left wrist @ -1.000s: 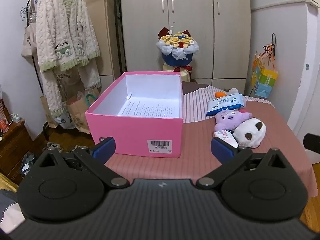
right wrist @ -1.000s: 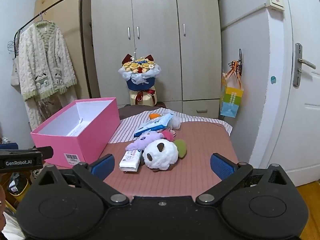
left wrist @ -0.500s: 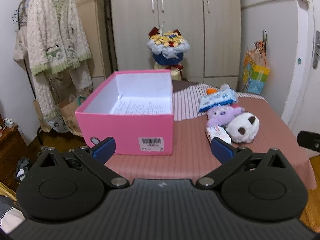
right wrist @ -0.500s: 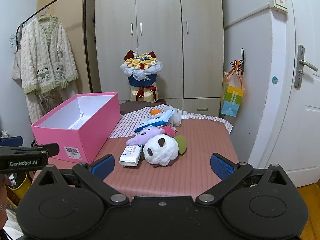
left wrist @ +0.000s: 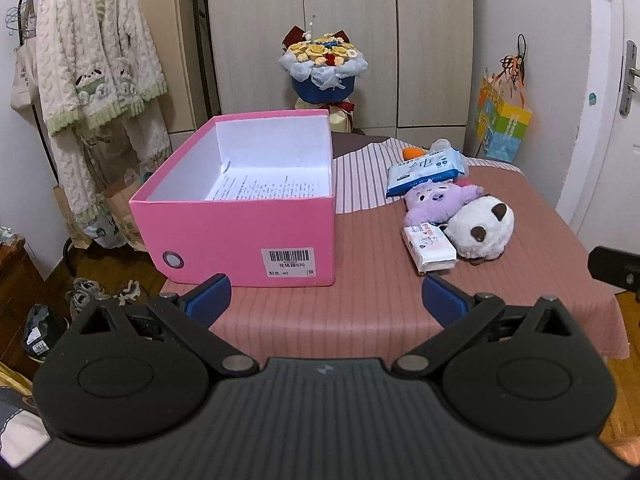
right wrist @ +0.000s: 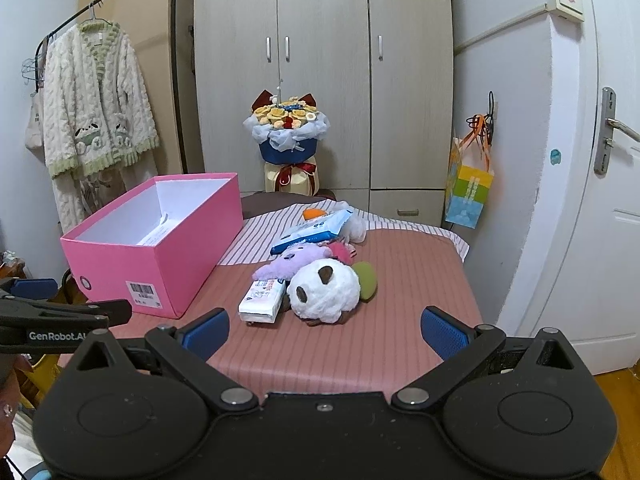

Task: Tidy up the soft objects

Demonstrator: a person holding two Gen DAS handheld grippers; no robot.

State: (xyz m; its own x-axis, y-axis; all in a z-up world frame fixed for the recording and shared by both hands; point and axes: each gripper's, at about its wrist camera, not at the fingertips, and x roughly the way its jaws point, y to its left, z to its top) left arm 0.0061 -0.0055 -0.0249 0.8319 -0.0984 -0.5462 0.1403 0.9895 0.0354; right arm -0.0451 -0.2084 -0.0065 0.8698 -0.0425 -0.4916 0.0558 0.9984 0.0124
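Two tongs, the left tongs (left wrist: 324, 294) and right tongs (right wrist: 324, 330), hang with jaws spread wide and nothing between them, short of the near edge of the surface (left wrist: 360, 312). A pink box (left wrist: 240, 236) stands open at left, holding only a printed sheet. The soft things lie in a cluster at right: white plush (right wrist: 324, 290), purple plush (right wrist: 294, 260), small tissue pack (right wrist: 262, 300) touching both, and blue wipes pack (right wrist: 312, 232) behind. Judged step: approach, before any grasp. The next move likely calls for the right tongs to reach the white plush, nearest, and close across its body.
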